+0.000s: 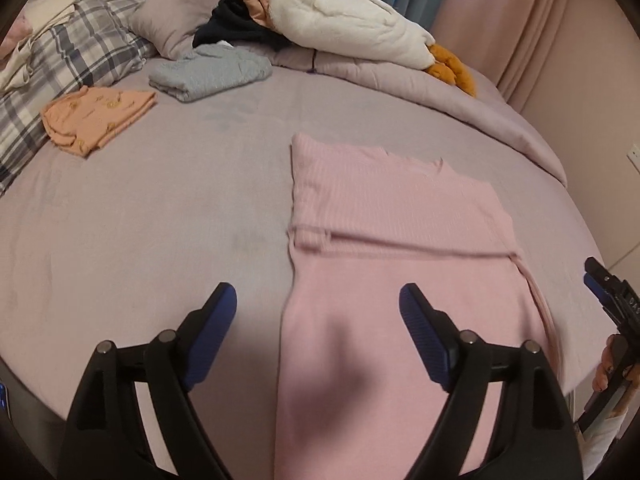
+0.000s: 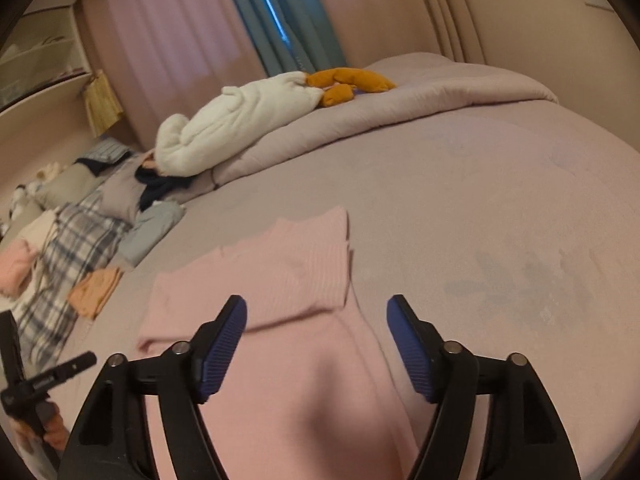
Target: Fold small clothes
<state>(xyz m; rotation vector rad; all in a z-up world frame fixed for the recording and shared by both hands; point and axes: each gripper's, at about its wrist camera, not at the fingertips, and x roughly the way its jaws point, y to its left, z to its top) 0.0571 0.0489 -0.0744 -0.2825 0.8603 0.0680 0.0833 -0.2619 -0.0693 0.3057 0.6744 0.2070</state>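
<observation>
A pink ribbed garment (image 1: 400,216) lies flat on the lilac bed (image 1: 160,220), its upper part folded down over the lower so that a crosswise edge runs across its middle. The left tool (image 1: 318,300) hovers above the garment's left edge with its jaws spread wide and nothing between the blue pads (image 1: 212,336). The right tool (image 2: 316,312) hangs over the garment's right side, jaws likewise wide and empty. Farther up the bed rest a folded orange piece (image 1: 100,120) and a folded grey-blue piece (image 1: 208,72), side by side near a plaid pillow (image 1: 72,64). A white plush toy (image 1: 352,28) with orange feet lies on the bunched duvet (image 1: 460,100) beyond.
</observation>
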